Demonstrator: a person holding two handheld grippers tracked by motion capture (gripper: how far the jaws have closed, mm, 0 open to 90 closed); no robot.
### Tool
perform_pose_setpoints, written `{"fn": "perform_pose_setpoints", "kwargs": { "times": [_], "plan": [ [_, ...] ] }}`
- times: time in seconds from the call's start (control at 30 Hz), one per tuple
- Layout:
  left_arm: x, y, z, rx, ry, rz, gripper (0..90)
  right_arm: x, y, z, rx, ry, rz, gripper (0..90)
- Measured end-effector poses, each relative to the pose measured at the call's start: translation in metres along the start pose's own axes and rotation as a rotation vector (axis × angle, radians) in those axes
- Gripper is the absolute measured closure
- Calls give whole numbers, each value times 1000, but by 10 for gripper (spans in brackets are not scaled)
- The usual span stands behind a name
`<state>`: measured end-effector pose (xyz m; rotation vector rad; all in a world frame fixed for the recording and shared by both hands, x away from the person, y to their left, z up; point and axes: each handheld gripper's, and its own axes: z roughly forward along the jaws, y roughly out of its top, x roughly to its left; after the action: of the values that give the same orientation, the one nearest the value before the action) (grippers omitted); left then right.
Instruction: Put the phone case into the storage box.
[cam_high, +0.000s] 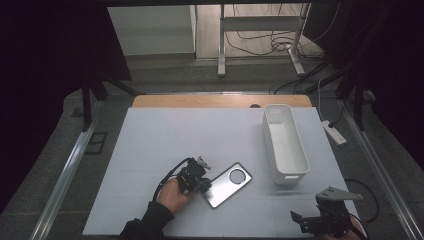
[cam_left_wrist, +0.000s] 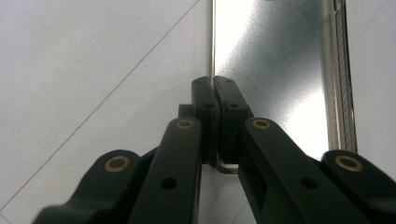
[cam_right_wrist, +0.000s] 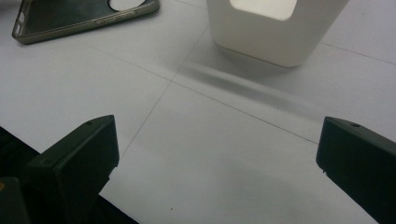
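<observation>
Nearest to us, at the near right corner of the white surface (cam_high: 150, 150), we hold the right tongs (cam_high: 320, 220) with their jaws spread wide and nothing between them. Further in, left of centre, our left hand (cam_high: 172, 197) holds the left tongs (cam_high: 202, 184), whose jaws are pressed together on the near left edge of the phone case (cam_high: 227, 184). The case lies flat, shiny, its round camera hole toward the far right. Beyond it on the right stands the white bin (cam_high: 285, 145), long side running near to far, apart from the case.
</observation>
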<state>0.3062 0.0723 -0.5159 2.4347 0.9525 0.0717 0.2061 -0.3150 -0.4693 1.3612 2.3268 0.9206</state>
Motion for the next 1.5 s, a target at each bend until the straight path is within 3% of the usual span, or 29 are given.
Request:
{"fn": "perform_pose_setpoints", "kwargs": {
  "times": [0.27,0.5,1.07,1.5],
  "plan": [
    [4,-5,-1,-37,-31,-25,891,0,0,0,0,1,-1,0],
    [5,-8,-11,-84,-26,-22,891,0,0,0,-1,0,0,0],
    [2,-28,-48,-267,39,-21,891,1,0,0,1,2,-15,0],
    [-2,-47,-71,-367,76,-32,890,1,0,0,-4,5,-14,0]
  ]
}}
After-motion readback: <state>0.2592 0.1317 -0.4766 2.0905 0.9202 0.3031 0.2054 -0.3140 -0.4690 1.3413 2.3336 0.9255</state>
